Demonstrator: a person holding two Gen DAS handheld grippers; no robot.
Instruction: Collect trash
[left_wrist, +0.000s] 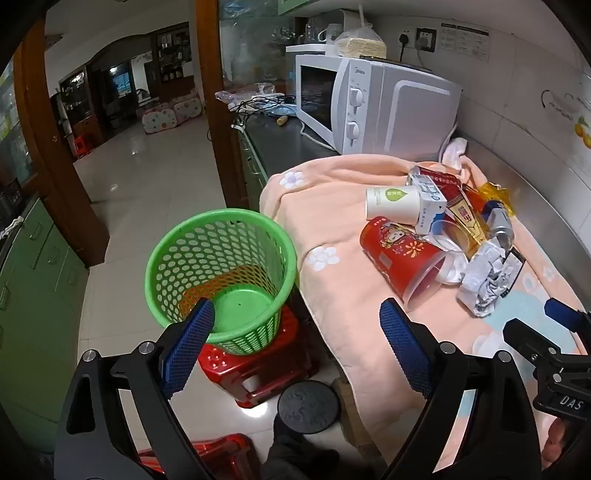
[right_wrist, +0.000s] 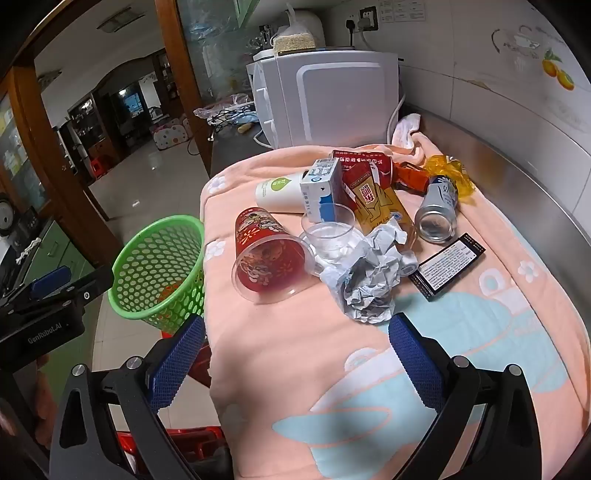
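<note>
Judging from the basket (left_wrist: 221, 280), nothing had been collected: its green floor showed bare through the mesh, and it stood on a red stool (left_wrist: 255, 369) on the floor just beside the counter edge. All the trash lay heaped on the peach towel (right_wrist: 295, 350) that covered the counter. A red cup (right_wrist: 266, 254) lay on its side nearest the basket, with a clear cup (right_wrist: 328, 236) touching it and a crumpled paper (right_wrist: 369, 280) at the front of the heap. Behind were a white cup (right_wrist: 277, 194), a milk carton (right_wrist: 321, 188), a yellow carton (right_wrist: 380, 208), a can (right_wrist: 437, 210), a yellow wrapper (right_wrist: 448, 173) and a black box (right_wrist: 447, 266). The whole job seemed to remain.

The left gripper (left_wrist: 297, 347) hung over the counter's edge, between basket and towel, its jaws spread wide and holding nothing. The right gripper (right_wrist: 297, 354) hovered above the towel, aimed at the heap, with the paper just past its right finger; its jaws too stood wide apart and empty. Neither touched any trash. The paper or the red cup looked the easiest first pick.
</note>
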